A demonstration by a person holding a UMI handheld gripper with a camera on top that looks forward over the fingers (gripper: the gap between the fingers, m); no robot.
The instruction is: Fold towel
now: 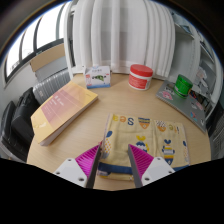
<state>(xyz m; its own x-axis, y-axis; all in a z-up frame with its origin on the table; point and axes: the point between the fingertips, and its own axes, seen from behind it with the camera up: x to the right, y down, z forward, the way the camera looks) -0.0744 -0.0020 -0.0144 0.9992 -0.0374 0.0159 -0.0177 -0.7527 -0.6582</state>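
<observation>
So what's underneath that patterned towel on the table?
The towel lies flat on the round wooden table, just ahead of the open claw. Only tabletop shows around its edges; whatever might be beneath the cloth itself is covered and cannot be seen.

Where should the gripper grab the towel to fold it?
Best guess: a near corner of the towel, likely the one just ahead of the fingers. The towel lies flat and spread on the table, so only its edges offer something to pinch. Come in low from the near side, sliding one finger under the hem. The gripper is open and holds nothing.
</observation>
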